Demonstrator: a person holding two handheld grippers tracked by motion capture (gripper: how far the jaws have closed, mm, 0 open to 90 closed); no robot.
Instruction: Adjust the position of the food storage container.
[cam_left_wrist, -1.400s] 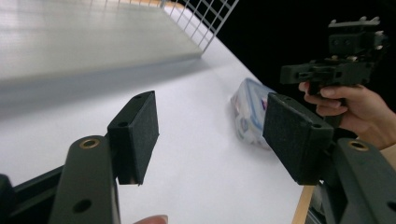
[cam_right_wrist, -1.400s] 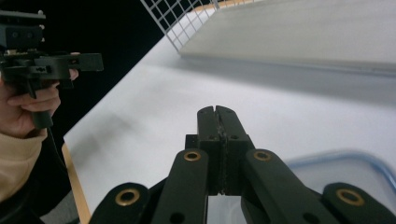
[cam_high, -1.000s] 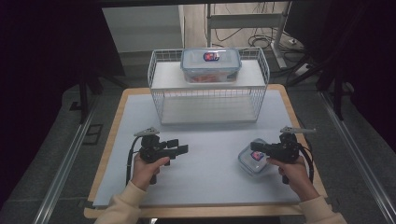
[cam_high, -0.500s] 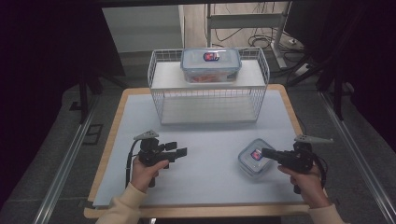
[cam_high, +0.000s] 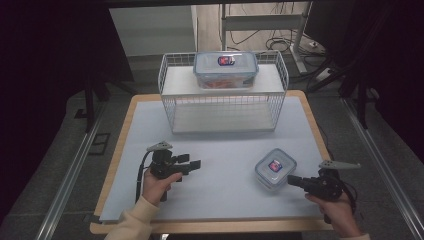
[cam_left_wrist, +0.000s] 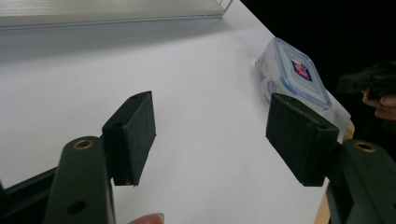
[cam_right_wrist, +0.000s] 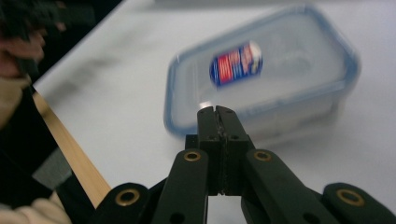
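Beside small container (cam_high: 275, 167), right tool (cam_high: 291, 181), now lower.

**Black grippers, brass eyelets, cream cuffs**

Both hand-held tools, the left gripper (cam_high: 192, 164) and the right gripper (cam_high: 291, 180), are matte black. Each carries a grey three-cornered plate on top and trails a black cable. The jaws are flat black arms with brass-ringed holes at the pivots, ending in blocky dark pads. A cream sleeve (cam_high: 131, 224) with a ribbed cuff covers the left forearm.
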